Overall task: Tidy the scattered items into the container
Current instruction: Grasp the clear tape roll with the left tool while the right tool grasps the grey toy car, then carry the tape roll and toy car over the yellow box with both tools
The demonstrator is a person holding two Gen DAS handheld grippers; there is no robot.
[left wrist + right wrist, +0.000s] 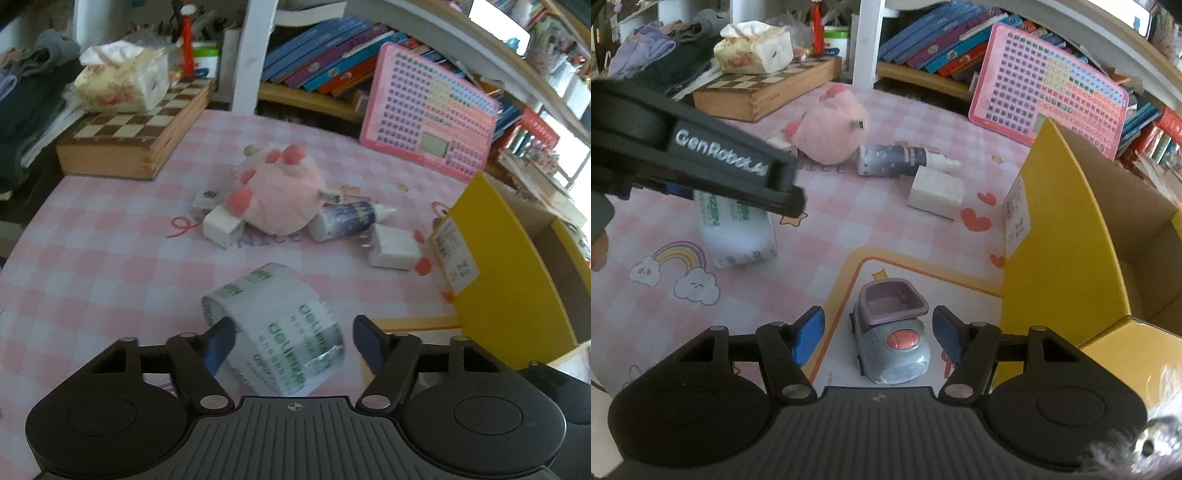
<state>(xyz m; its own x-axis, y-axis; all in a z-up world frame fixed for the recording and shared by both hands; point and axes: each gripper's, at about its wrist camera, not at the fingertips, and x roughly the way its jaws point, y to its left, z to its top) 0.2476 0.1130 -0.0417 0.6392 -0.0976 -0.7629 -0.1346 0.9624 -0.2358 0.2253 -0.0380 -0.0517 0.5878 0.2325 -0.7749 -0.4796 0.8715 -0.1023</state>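
left tool (293, 341) spread around tape roll (275, 328), its core axis slanting toward the left pad.

left wrist: steep down, close | right wrist: same (both share plush toy (280, 192))

Pink-checked mat (110, 258) — yellow box (1063, 258), grey-blue toy car (890, 347), pink plush (284, 195).

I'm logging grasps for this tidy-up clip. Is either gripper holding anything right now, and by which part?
Nothing is held yet. The left gripper straddles the tape roll and the right gripper straddles the toy car, with gaps visible at the pads.
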